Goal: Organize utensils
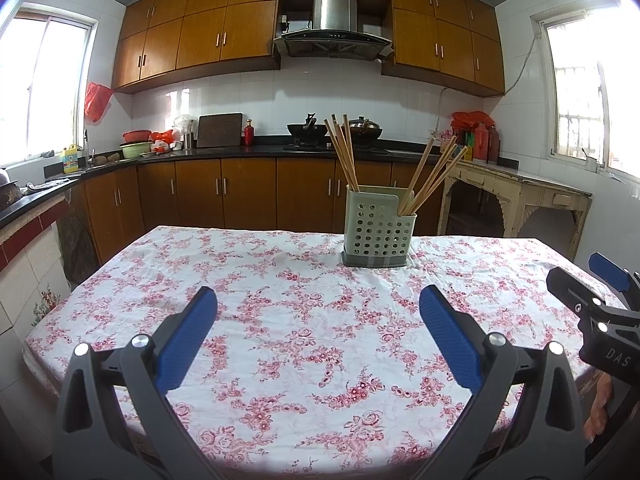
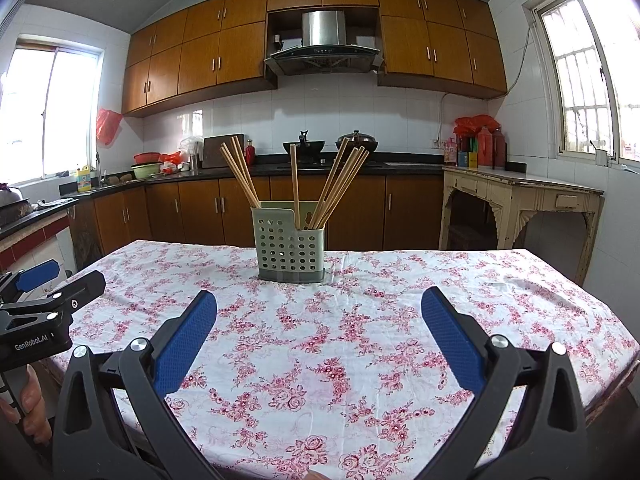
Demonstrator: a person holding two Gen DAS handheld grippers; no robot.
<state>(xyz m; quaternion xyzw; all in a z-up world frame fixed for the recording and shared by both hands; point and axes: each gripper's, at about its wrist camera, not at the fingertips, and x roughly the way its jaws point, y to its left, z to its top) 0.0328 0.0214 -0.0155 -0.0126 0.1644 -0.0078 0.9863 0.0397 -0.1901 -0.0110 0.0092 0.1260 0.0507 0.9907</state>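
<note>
A pale green perforated utensil holder stands on the far side of the floral table; it also shows in the right wrist view. Several wooden chopsticks lean in its compartments, some left, some right. My left gripper is open and empty, low over the table's near half. My right gripper is open and empty too, beside the left one. Each gripper shows at the edge of the other's view: the right gripper, the left gripper.
The floral tablecloth covers the whole table. Behind it run wooden kitchen cabinets with a dark counter, a stove with woks and a cream side table at the right.
</note>
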